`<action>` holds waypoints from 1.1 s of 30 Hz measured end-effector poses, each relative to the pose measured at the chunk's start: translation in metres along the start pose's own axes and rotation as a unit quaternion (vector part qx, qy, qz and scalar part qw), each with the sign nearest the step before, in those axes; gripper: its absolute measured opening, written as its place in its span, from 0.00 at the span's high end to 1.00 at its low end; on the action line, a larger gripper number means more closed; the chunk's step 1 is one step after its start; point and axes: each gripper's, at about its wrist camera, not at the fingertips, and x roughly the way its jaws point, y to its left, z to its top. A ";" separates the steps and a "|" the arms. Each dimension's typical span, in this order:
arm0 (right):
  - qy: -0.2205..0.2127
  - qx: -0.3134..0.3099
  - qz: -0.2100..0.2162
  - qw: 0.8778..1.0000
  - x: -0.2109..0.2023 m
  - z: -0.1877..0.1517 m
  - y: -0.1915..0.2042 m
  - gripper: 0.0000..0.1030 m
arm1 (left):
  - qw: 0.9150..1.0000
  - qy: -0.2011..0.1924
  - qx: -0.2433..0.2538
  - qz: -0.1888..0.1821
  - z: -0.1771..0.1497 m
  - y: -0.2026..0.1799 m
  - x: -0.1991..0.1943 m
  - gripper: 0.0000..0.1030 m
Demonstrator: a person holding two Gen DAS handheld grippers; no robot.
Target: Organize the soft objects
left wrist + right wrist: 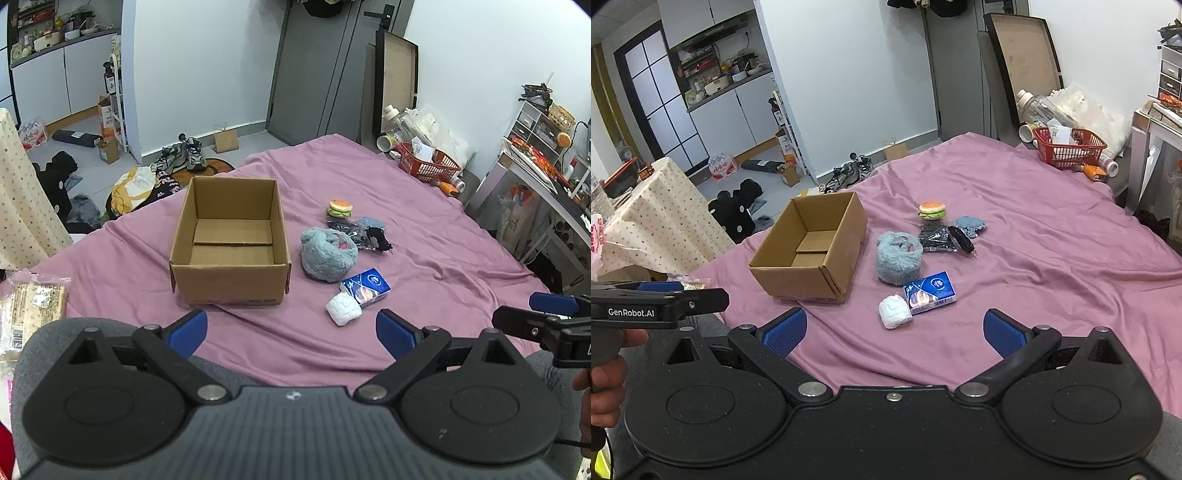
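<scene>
- Both grippers hang over the near edge of a bed with a pink-purple sheet (424, 236), neither touching anything.
- Left gripper (291, 332): blue-padded fingers (186, 332) spread wide apart, nothing between them.
- Right gripper (895, 332): same deal, jaws wide apart and empty. In the left view it pokes in at about 3 o'clock.
- Cardboard box (231, 240) sits open and empty at roughly 11 o'clock from the left gripper.
- The soft stuff is all clustered just right of the box, around 1 o'clock: a fluffy blue-grey plush (328, 254) nearest the box, a white wad (343, 308) closest to the grippers, touching a blue tissue pack (365, 288).
- Further back: a little burger toy (340, 209), a crinkly black packet (938, 238) and a small blue knit piece (969, 224), bunched together.
- Red basket (1069, 147) sits way off at the far right corner of the bed.
</scene>
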 end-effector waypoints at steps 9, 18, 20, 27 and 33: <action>0.006 0.004 0.005 1.000 0.012 0.005 -0.003 0.00 | 1.000 0.007 -0.007 0.003 0.006 0.001 0.014 0.06; 0.019 0.048 0.027 0.998 0.038 0.008 -0.035 0.00 | 1.000 0.013 -0.009 0.006 0.007 -0.006 0.040 0.06; 0.023 0.057 0.032 0.998 0.045 0.008 -0.042 0.00 | 1.000 0.019 -0.009 0.007 0.007 -0.010 0.049 0.06; 0.038 0.093 0.057 0.993 0.076 0.010 -0.066 0.05 | 0.999 0.034 -0.013 0.006 0.007 -0.023 0.079 0.08; 0.056 0.134 0.075 0.986 0.107 0.013 -0.087 0.15 | 0.999 0.050 -0.017 0.006 0.011 -0.036 0.107 0.13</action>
